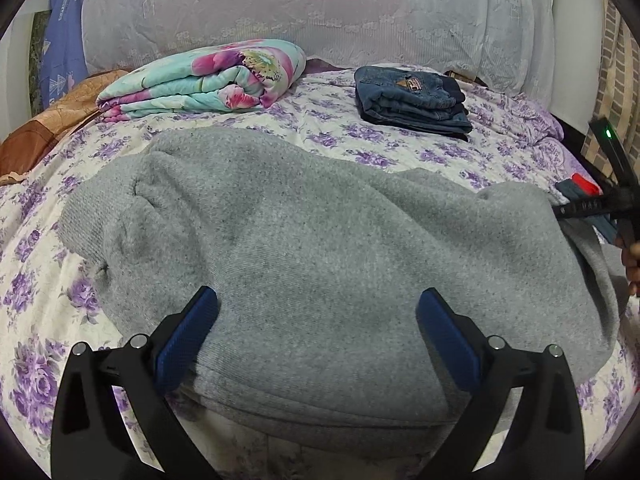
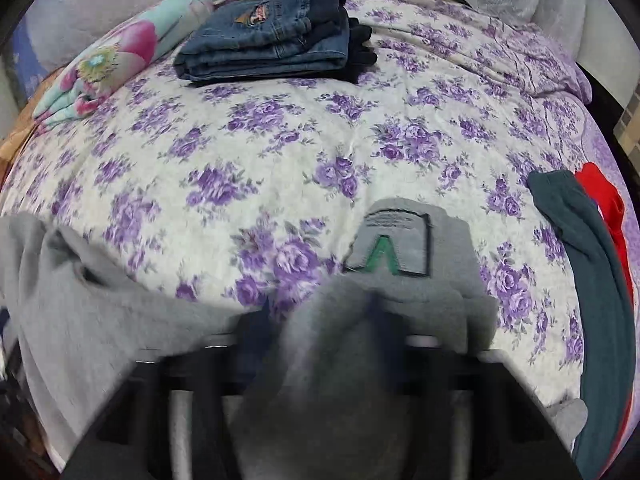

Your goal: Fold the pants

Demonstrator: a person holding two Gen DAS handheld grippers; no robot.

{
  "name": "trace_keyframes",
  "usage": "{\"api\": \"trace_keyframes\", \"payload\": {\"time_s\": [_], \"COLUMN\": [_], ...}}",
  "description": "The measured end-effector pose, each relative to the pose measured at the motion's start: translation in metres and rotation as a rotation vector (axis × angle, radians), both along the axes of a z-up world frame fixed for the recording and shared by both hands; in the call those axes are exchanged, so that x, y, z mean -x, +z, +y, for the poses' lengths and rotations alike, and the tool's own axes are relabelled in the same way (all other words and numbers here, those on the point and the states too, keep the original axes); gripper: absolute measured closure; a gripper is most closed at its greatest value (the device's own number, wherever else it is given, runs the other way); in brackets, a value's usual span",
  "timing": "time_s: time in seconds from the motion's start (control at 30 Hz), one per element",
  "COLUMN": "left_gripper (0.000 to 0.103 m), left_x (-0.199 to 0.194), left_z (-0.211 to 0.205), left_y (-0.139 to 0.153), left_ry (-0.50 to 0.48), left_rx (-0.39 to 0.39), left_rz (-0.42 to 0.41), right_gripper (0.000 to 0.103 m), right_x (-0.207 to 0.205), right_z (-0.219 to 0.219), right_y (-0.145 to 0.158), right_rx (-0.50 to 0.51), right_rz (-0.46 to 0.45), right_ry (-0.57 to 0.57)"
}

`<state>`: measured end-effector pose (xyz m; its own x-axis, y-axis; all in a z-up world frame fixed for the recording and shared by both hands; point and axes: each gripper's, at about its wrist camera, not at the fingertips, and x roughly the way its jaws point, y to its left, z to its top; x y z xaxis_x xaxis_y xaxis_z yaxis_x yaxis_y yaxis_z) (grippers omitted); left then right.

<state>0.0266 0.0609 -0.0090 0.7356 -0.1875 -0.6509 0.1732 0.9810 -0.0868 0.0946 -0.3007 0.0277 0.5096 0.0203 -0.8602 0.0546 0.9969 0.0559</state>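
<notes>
Grey sweatpants lie spread across the flowered bedsheet. My left gripper is open, its blue pads on either side of the grey fabric near the front edge, holding nothing. In the right wrist view, my right gripper is blurred and shut on the grey pants, whose label with a green letter faces up. The fabric drapes over the fingers and hides them. The right gripper's body also shows at the right edge of the left wrist view.
Folded jeans sit at the back of the bed. A folded floral quilt lies at the back left. Dark teal and red clothes lie at the right. Pillows under a white lace cover line the headboard.
</notes>
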Motion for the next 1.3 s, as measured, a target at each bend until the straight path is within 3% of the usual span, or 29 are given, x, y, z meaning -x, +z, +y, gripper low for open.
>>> {"api": "trace_keyframes", "payload": {"time_s": [0.03, 0.1, 0.2, 0.27, 0.4, 0.47, 0.53, 0.6, 0.7, 0.77, 0.8, 0.83, 0.93, 0.97, 1.0, 1.17, 1.23, 1.3], "left_gripper": [0.005, 0.005, 0.005, 0.005, 0.005, 0.005, 0.005, 0.005, 0.005, 0.005, 0.005, 0.005, 0.005, 0.005, 0.005, 0.005, 0.005, 0.005], "left_x": [0.0, 0.0, 0.0, 0.001, 0.001, 0.001, 0.001, 0.001, 0.0, 0.0, 0.0, 0.0, -0.001, -0.001, -0.001, 0.001, 0.001, 0.001], "left_z": [0.001, 0.002, 0.003, 0.004, 0.005, 0.004, 0.003, 0.003, 0.002, 0.002, 0.002, 0.002, 0.002, 0.002, 0.002, 0.007, 0.005, 0.003], "left_y": [0.0, 0.0, 0.0, 0.001, 0.001, 0.001, 0.001, 0.0, 0.0, 0.0, 0.0, 0.0, 0.0, 0.0, 0.0, 0.0, 0.0, 0.0], "left_ry": [-0.001, -0.003, -0.004, -0.005, -0.004, -0.003, -0.001, 0.0, 0.002, 0.001, 0.001, 0.001, 0.001, 0.0, 0.0, -0.005, -0.004, -0.005], "left_rx": [0.008, 0.016, 0.026, 0.033, 0.034, 0.028, 0.022, 0.015, 0.007, 0.007, 0.006, 0.005, 0.006, 0.009, 0.011, 0.048, 0.04, 0.03], "left_rz": [-0.001, -0.002, -0.003, -0.005, -0.006, -0.006, -0.004, -0.003, -0.001, -0.001, -0.001, -0.001, -0.001, -0.001, -0.001, -0.006, -0.005, -0.004], "right_gripper": [0.096, 0.096, 0.096, 0.096, 0.1, 0.1, 0.097, 0.092, 0.077, 0.062, 0.048, 0.047, 0.05, 0.06, 0.09, 0.09, 0.09, 0.089], "right_x": [0.007, 0.037, 0.112, 0.174, 0.237, 0.254, 0.259, 0.261, 0.255, 0.245, 0.238, 0.229, 0.208, 0.201, 0.199, 0.232, 0.233, 0.223], "right_z": [-0.005, -0.018, -0.058, -0.096, -0.157, -0.178, -0.187, -0.192, -0.176, -0.164, -0.161, -0.159, -0.153, -0.15, -0.149, -0.147, -0.157, -0.167], "right_y": [0.005, 0.025, 0.058, 0.059, 0.007, -0.026, -0.041, -0.043, -0.025, -0.02, -0.019, -0.019, -0.017, -0.017, -0.017, 0.01, -0.002, -0.039], "right_rx": [-0.034, -0.102, -0.249, -0.336, -0.387, -0.496, -0.636, -0.756, -0.716, -0.714, -0.725, -0.728, -0.66, -0.618, -0.595, -0.609, -0.567, -0.532], "right_rz": [-0.031, -0.126, -0.319, -0.413, -0.366, -0.316, -0.299, -0.337, -0.395, -0.382, -0.371, -0.361, -0.367, -0.37, -0.371, -0.488, -0.429, -0.273], "right_ry": [0.001, 0.004, -0.052, -0.138, -0.357, -0.413, -0.417, -0.43, -0.377, -0.335, -0.328, -0.334, -0.321, -0.311, -0.316, -0.254, -0.281, -0.317]}}
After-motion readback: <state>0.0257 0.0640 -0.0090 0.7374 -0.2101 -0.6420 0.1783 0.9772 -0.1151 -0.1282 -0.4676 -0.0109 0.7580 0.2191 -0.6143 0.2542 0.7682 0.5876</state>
